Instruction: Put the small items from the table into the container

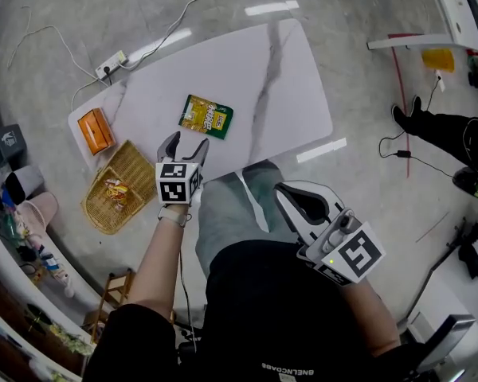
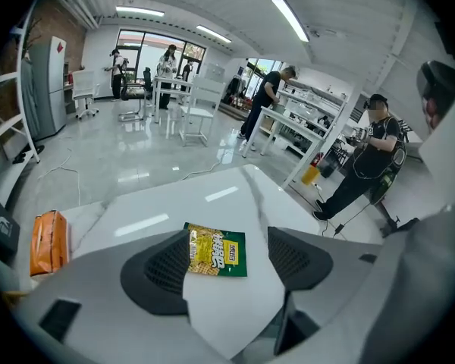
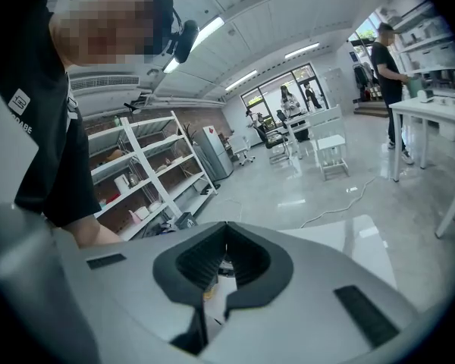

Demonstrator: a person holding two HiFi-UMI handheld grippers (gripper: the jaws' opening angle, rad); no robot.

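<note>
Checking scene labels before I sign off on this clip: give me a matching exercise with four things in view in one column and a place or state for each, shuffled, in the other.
Column one:
1 green-yellow snack packet
2 orange packet
3 woven basket
4 right gripper

Column two:
A jaws together
B middle of the table
C holds a few wrapped items
D table's left edge in the head view

Pairs: 1-B, 2-D, 3-C, 4-A
</note>
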